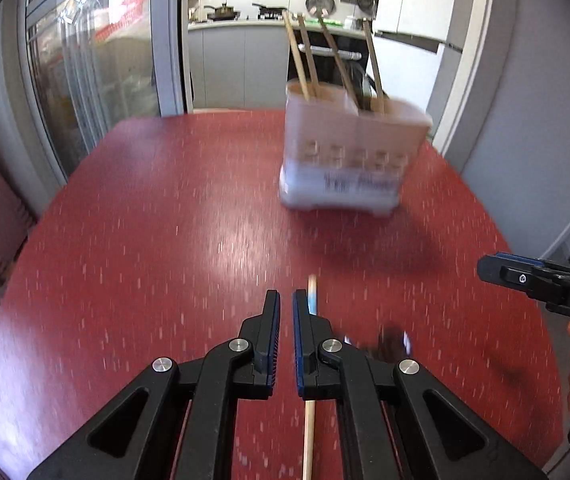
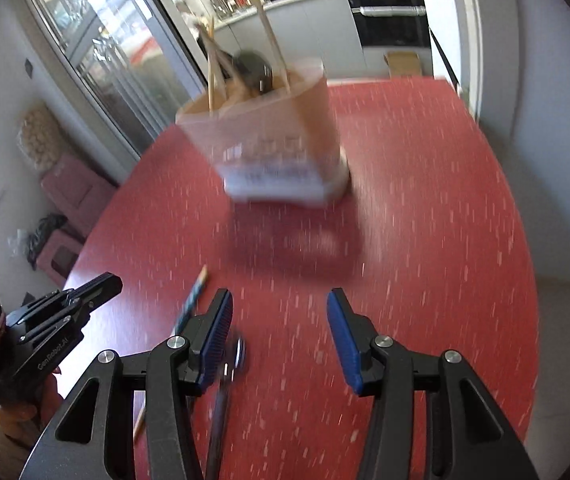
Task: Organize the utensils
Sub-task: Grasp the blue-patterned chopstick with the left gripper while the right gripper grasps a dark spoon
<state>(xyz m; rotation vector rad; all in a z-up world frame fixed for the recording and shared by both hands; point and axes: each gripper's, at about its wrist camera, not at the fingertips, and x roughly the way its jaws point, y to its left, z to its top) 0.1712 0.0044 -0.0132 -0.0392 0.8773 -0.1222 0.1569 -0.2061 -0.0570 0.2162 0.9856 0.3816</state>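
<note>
While holder (image 1: pixel 345 148) stands mid-table (image 1: pixel 145 240), chopstick (image 1: pixel 311 292) near front, right side bare.

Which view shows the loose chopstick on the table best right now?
The right wrist view: the chopstick lies on the red table, its blue-patterned end clear left of the open right gripper. In the left wrist view the shut left gripper hides its middle.

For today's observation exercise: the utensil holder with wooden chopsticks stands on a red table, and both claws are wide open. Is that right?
Not quite. The utensil holder, chopsticks and red table are as stated, but only the right claw is open. The left wrist view shows the left claw shut.
</note>
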